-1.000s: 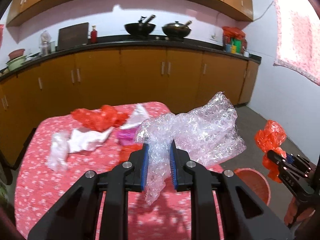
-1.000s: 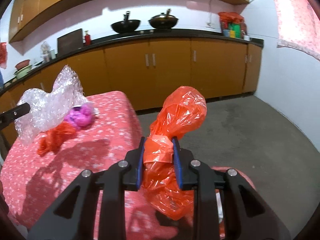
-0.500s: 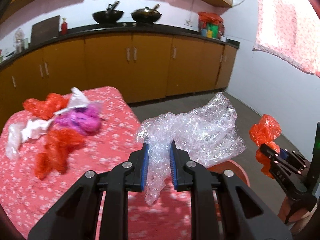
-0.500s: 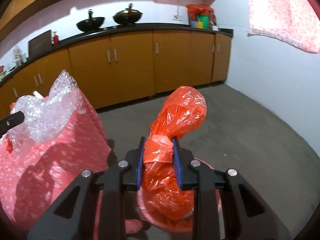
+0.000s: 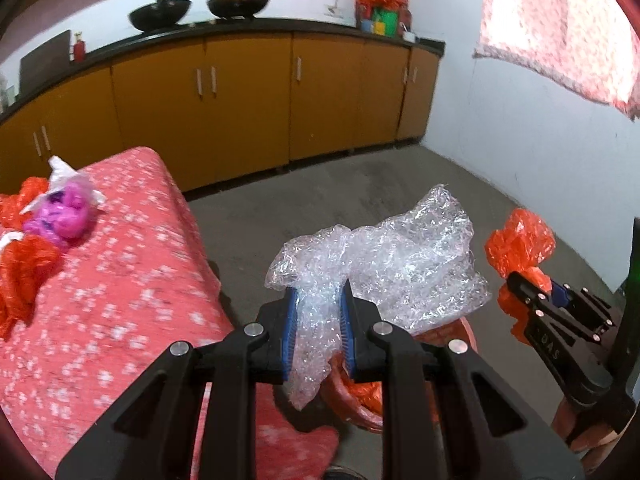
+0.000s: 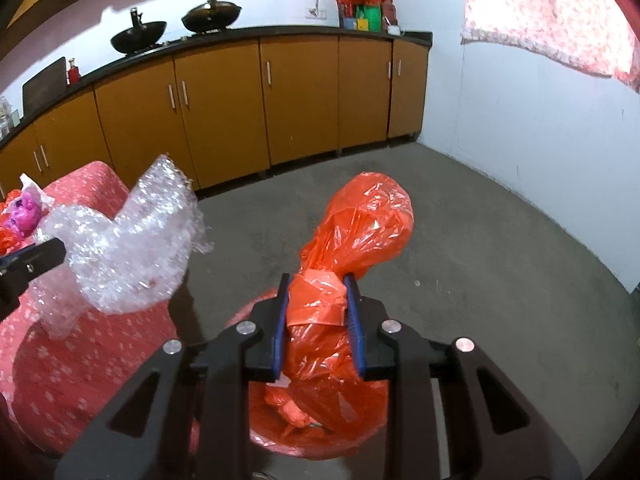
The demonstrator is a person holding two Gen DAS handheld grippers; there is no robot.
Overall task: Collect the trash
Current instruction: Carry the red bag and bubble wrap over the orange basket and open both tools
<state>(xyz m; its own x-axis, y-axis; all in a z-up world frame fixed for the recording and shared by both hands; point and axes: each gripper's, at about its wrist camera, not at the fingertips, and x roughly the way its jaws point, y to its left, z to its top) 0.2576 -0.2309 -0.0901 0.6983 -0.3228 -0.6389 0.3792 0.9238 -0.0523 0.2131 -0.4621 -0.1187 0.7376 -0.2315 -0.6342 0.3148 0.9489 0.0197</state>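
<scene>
My left gripper (image 5: 319, 330) is shut on a crumpled sheet of clear bubble wrap (image 5: 400, 268), held out past the table's right edge above a red round bin (image 5: 466, 332) on the floor. My right gripper (image 6: 318, 322) is shut on an orange plastic bag (image 6: 360, 220), hanging right over the same red bin (image 6: 280, 444), which holds orange plastic. In the left wrist view the right gripper (image 5: 532, 300) with its orange bag (image 5: 520, 240) is at the right. In the right wrist view the bubble wrap (image 6: 128, 240) is at the left.
The table with a pink flowered cloth (image 5: 100, 300) carries a purple bag (image 5: 60, 216), orange bags (image 5: 20, 272) and white plastic at its left. Orange cabinets (image 6: 300, 96) with two woks (image 6: 138, 36) on the counter line the back. Grey floor (image 6: 480, 260) spreads to the white wall.
Both grippers swung right and downward, off the table toward the red bin on the floor, carrying the bubble wrap and orange bag. The table slid to the left of both views.
</scene>
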